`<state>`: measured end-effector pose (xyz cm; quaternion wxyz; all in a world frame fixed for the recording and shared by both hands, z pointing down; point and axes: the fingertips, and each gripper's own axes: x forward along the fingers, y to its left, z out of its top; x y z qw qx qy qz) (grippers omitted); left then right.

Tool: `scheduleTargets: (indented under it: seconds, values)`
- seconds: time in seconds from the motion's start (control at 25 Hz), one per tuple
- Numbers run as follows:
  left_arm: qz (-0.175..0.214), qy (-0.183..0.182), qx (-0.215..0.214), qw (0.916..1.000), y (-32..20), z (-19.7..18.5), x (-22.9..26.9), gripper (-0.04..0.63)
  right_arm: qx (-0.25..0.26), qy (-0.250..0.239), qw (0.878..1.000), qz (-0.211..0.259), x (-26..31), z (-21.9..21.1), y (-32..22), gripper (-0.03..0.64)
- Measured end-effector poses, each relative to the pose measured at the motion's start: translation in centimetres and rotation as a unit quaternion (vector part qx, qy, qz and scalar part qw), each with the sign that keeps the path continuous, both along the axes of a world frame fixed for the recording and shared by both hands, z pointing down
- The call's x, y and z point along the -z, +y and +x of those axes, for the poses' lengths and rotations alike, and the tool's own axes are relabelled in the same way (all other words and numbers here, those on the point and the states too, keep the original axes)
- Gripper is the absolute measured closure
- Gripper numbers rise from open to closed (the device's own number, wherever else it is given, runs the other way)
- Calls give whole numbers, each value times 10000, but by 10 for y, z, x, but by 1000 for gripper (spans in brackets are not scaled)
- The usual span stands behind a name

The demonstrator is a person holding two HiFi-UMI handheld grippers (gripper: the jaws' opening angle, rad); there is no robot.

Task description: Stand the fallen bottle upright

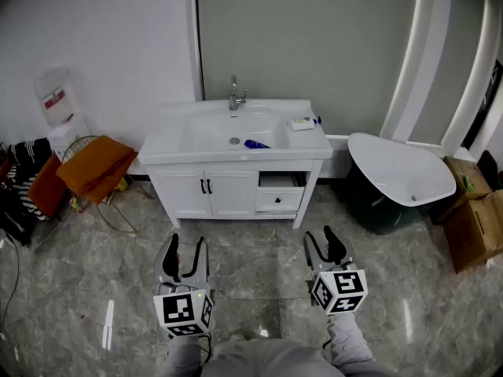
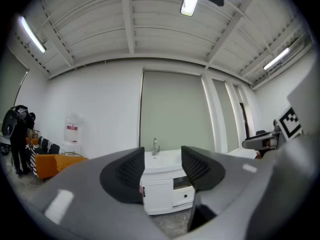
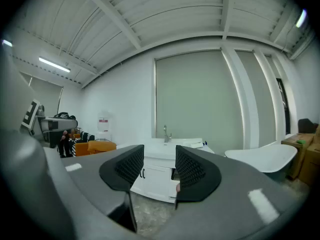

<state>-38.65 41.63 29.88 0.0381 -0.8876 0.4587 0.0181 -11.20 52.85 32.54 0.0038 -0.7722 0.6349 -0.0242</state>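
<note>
The fallen bottle (image 1: 255, 144) is taken to be the small dark-blue item lying flat in the basin (image 1: 203, 134) of the washstand, just right of the drain (image 1: 234, 140). It is too small in the head view for cap or neck direction to be made out. A tap (image 1: 235, 94) stands behind the basin, and a pale item (image 1: 301, 123) rests on the counter (image 1: 313, 143) at the right rear. Below the counter, one drawer (image 1: 280, 181) of the cabinet is seen partly pulled out.

Both tools are held low over the floor (image 1: 251, 251), well apart from the washstand and pointed level toward it. The left gripper (image 1: 186, 256) is recorded with its jaws parted and nothing between them. The right gripper (image 1: 324, 246) is recorded likewise, its jaws parted by a slightly narrower gap (only the distant cabinet front is seen through it).

Step in hand: judged to be the approach, with no contact yet made and the bottle not yet raised.

Next move, as judged: the washstand is to be closed on and one gripper lifted above counter height, then lowered into the basin. The jaws are to be set across the bottle's body, so that it can be turned up onto its base. The sloped basin floor may let the bottle roll, so the flat counter is likely the safer standing place.
</note>
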Motion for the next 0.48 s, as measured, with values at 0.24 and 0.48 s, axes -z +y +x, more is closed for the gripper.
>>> scheduleTargets:
  seconds: [0.24, 0.48]
  values:
    - [1, 18, -15, 10000, -3, -7, 1, 316, -24, 10, 10000, -46, -2, -6, 0, 419]
    - [14, 21, -73, 10000, -13, -9, -1, 316, -64, -30, 10000, 48, 1, -9, -9, 419]
